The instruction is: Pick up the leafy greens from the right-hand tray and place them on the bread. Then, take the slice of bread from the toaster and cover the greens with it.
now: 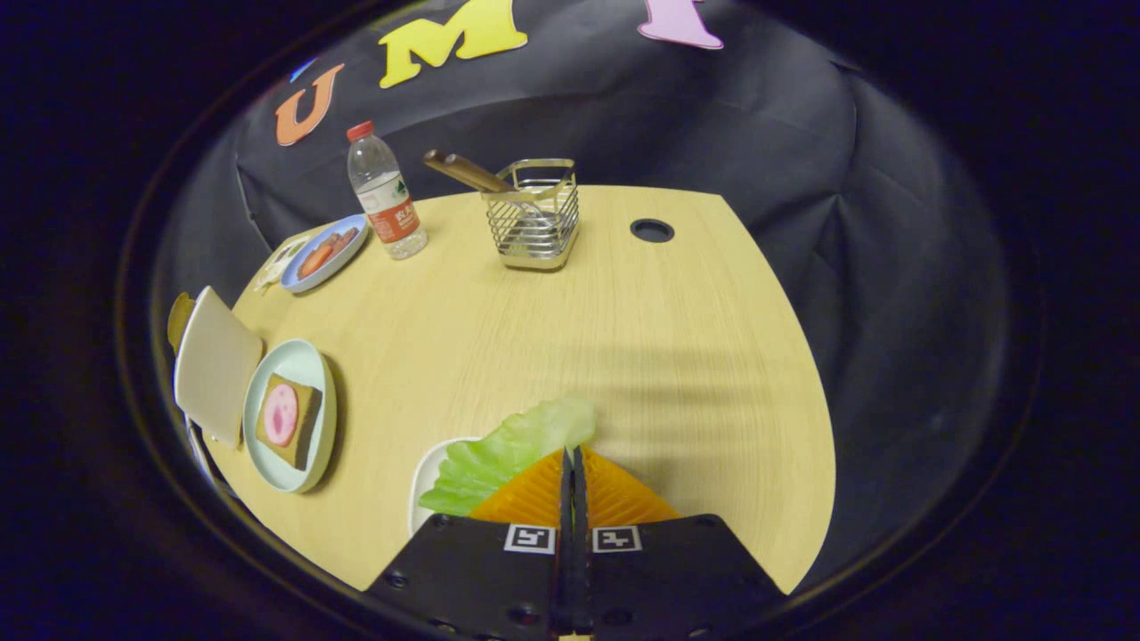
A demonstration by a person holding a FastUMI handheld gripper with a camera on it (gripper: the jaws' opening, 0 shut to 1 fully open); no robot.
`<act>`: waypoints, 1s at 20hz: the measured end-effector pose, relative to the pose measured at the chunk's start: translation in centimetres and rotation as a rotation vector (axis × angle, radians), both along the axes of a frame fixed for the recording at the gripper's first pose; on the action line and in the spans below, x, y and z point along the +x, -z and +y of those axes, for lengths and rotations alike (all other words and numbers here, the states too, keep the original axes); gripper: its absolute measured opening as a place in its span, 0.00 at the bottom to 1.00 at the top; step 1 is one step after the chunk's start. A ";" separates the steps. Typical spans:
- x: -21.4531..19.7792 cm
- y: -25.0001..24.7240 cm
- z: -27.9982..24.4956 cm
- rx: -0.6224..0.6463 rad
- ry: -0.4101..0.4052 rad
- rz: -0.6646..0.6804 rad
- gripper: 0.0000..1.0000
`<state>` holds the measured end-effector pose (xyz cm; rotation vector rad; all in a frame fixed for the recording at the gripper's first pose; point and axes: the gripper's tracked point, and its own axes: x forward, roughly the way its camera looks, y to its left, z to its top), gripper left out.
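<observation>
The leafy green (508, 458) is a pale green lettuce leaf pinched by one edge between my fingertips. My gripper (570, 452) is shut on it. The leaf spreads left from the tips, over the white tray (426, 481) beside my left finger; I cannot tell if it still touches the tray. Far to the left, a pale green plate (312, 365) carries a brown bread slice (303, 425) topped with a pink round slice (280, 414). Left of that plate stands a pale toaster (214, 365), with a tan slice (178, 320) peeking out behind it.
At the table's back left stand a blue plate (352, 254) with orange food pieces and a water bottle (385, 191). A wire basket (533, 218) with wooden-handled utensils stands at the back middle, and a round cable hole (652, 231) lies to its right. Bare wooden tabletop (623, 338) stretches ahead.
</observation>
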<state>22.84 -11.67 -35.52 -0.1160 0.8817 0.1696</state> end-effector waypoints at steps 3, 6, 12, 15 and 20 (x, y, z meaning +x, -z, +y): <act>-1.5 -2.1 0.6 -0.016 0.017 -0.037 0.01; -3.4 -5.1 2.2 -0.025 0.038 -0.081 0.01; -7.7 -10.3 8.0 -0.025 0.046 -0.136 0.01; -9.7 -11.9 12.4 -0.007 0.028 -0.156 0.01; -12.9 -12.8 21.5 0.035 -0.040 -0.144 0.00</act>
